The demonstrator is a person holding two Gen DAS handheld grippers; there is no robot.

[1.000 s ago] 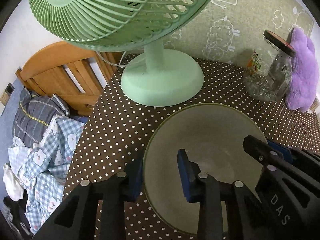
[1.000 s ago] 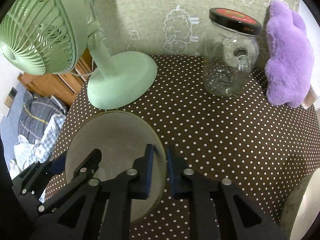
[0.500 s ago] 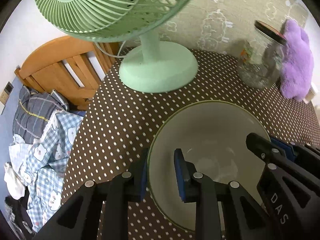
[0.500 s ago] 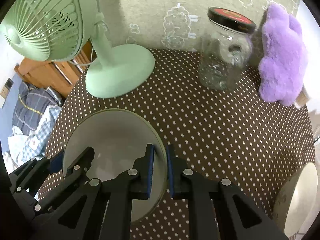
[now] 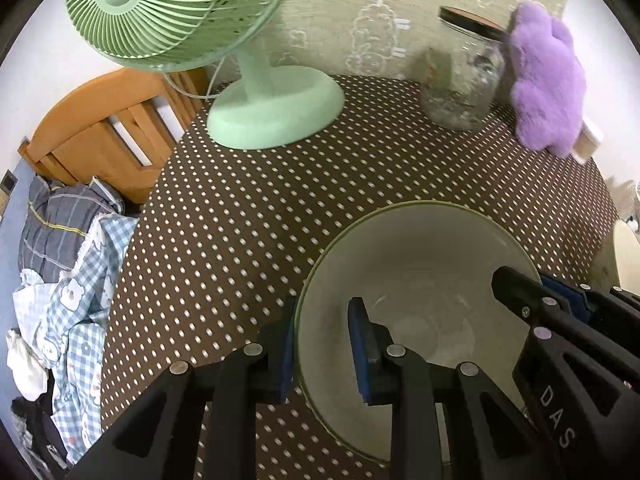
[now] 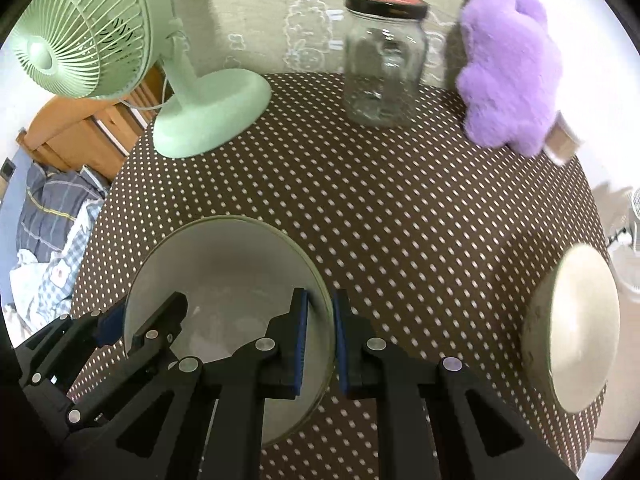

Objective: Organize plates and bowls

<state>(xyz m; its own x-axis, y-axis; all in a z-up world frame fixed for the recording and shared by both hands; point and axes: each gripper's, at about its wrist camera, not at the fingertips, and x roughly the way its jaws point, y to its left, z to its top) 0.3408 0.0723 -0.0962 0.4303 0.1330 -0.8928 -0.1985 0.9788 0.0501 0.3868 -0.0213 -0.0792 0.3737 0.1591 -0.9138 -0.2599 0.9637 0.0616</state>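
A pale green bowl (image 5: 416, 264) is held above the brown polka-dot table (image 5: 256, 208) by both grippers. My left gripper (image 5: 322, 332) is shut on the bowl's left rim, one pad inside and one outside. My right gripper (image 6: 320, 324) is shut on the bowl's (image 6: 228, 264) right rim. The right gripper also shows at the right of the left wrist view (image 5: 560, 300). A cream bowl or plate (image 6: 576, 328) sits at the table's right edge.
A mint green fan (image 5: 272, 112) stands at the back left. A glass jar with a dark lid (image 6: 384, 76) and a purple plush toy (image 6: 512, 72) stand at the back. A wooden chair (image 5: 108, 136) and bedding (image 5: 68, 248) lie beyond the left edge.
Both grippers have carried the bowl toward the right and back from the fan. The cream dish has come further into the right wrist view.
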